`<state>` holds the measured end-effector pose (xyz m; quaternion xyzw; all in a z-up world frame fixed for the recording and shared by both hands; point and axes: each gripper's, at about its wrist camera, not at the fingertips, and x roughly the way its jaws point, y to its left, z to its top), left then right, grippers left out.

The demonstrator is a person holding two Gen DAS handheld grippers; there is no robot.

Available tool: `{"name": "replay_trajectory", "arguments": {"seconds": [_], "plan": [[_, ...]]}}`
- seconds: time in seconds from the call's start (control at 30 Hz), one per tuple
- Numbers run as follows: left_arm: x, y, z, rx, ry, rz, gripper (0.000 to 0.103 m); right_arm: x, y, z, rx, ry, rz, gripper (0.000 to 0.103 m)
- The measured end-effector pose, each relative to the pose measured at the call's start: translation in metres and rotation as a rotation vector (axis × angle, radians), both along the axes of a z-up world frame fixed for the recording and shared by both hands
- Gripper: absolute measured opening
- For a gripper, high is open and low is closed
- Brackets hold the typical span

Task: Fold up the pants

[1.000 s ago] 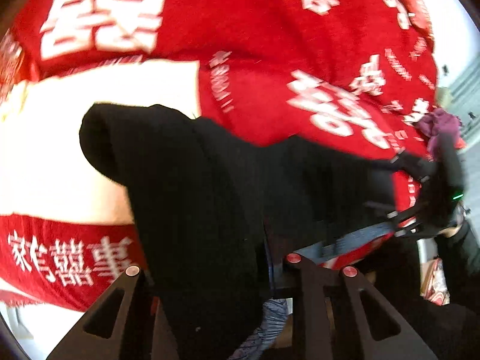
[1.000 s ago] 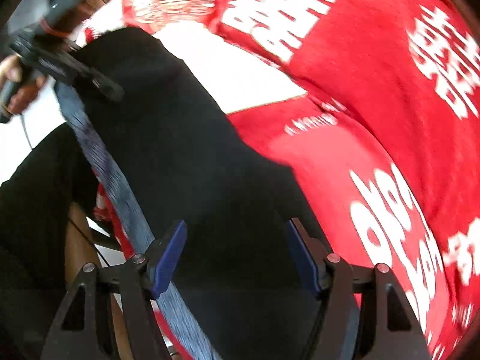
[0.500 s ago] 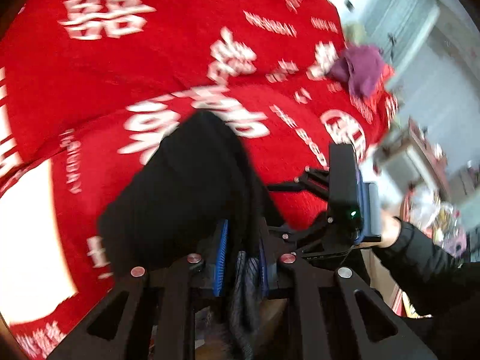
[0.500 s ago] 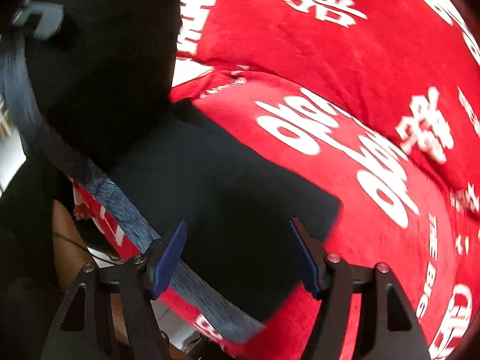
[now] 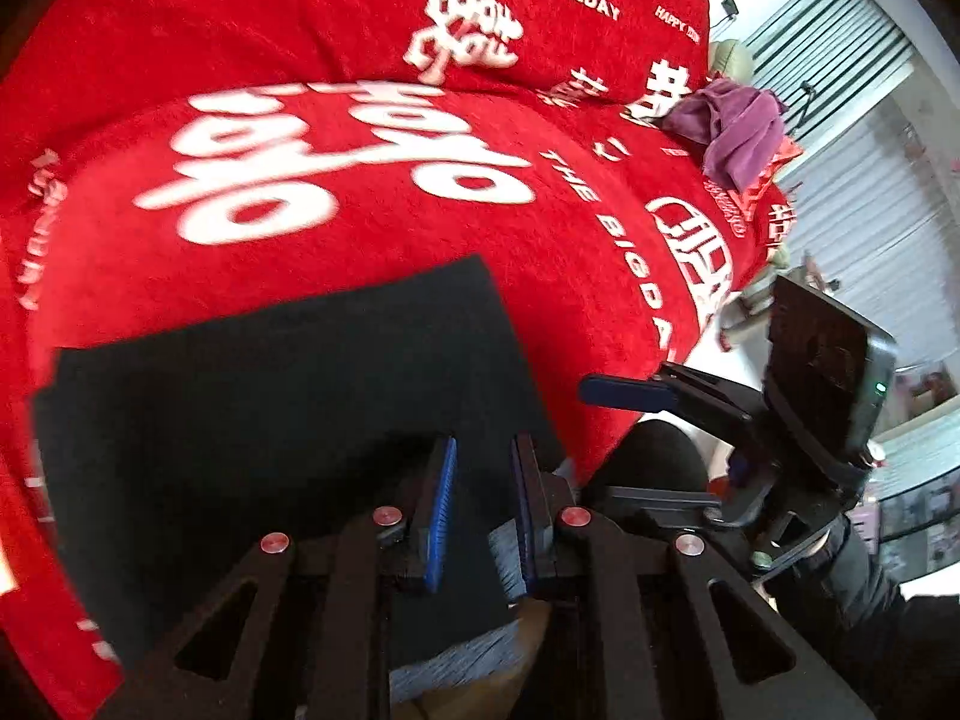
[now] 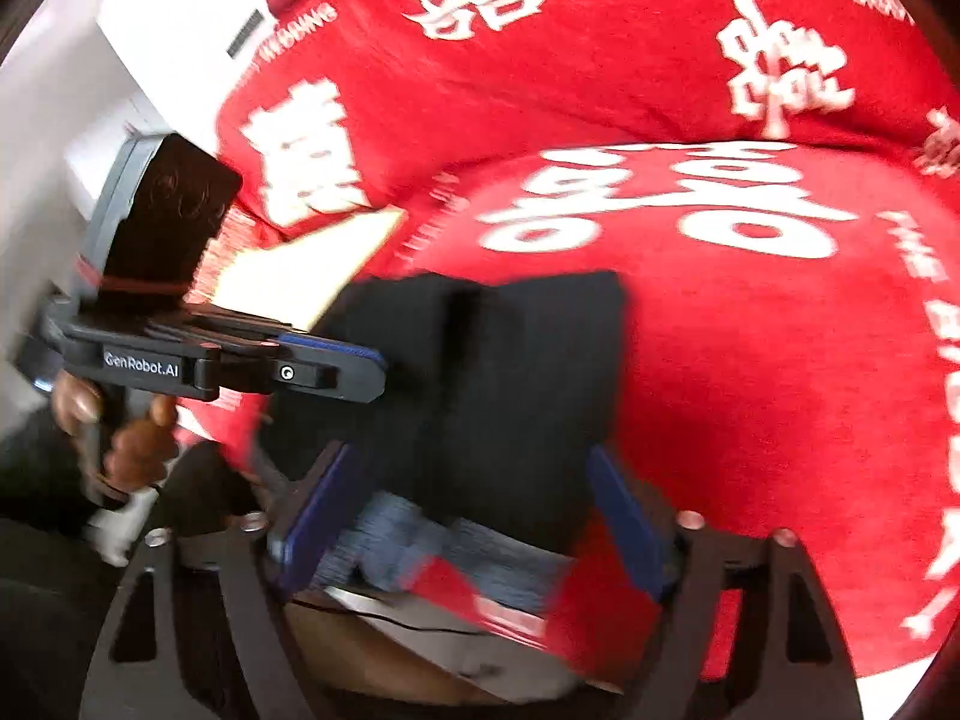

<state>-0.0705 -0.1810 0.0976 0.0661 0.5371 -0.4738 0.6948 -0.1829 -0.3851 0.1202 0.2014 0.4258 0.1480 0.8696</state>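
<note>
Left wrist: pants (image 5: 270, 396) (black) lie flat, waistband nearest camera.

Pants (image 5: 288, 396) flat on blanket (image 5: 360, 192), at near edge; cloth (image 5: 729, 126) far right on blanket.

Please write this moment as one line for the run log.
stage: fold laid down | black pants: folded flat on red blanket | left tongs: shut on pants' waistband edge | right tongs: open, jaws just widened, astride waistband
</note>
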Motion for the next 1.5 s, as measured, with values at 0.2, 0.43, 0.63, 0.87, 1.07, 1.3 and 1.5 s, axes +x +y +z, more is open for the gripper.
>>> {"name": "replay_trajectory", "arguments": {"seconds": [0.2, 0.43, 0.63, 0.87, 1.07, 1.3, 1.5], "plan": [[0.010, 0.053, -0.015, 0.134, -0.166, 0.223, 0.103, 0.046, 0.047, -0.028, -0.015, 0.046, 0.092, 0.087], [0.020, 0.080, -0.044, 0.106, -0.088, 0.269, 0.103, 0.071, 0.078, -0.037, -0.065, 0.060, 0.141, 0.046], [0.023, 0.082, -0.033, 0.052, -0.044, 0.267, 0.103, 0.066, 0.071, -0.003, 0.022, -0.005, 0.112, 0.017], [0.020, 0.067, 0.013, -0.029, -0.102, 0.215, 0.103, 0.067, 0.057, 0.070, -0.010, -0.128, 0.105, 0.016], [0.019, 0.043, -0.048, 0.134, -0.093, 0.245, 0.103, 0.083, 0.013, -0.035, -0.005, 0.154, -0.073, 0.026], [0.011, 0.080, -0.032, 0.089, -0.048, 0.407, 0.103, 0.042, 0.006, 0.019, -0.146, 0.032, -0.219, 0.060], [0.021, 0.102, -0.056, 0.090, 0.038, 0.492, 0.103, 0.011, 0.063, 0.028, 0.013, -0.036, 0.100, 0.082]]}}
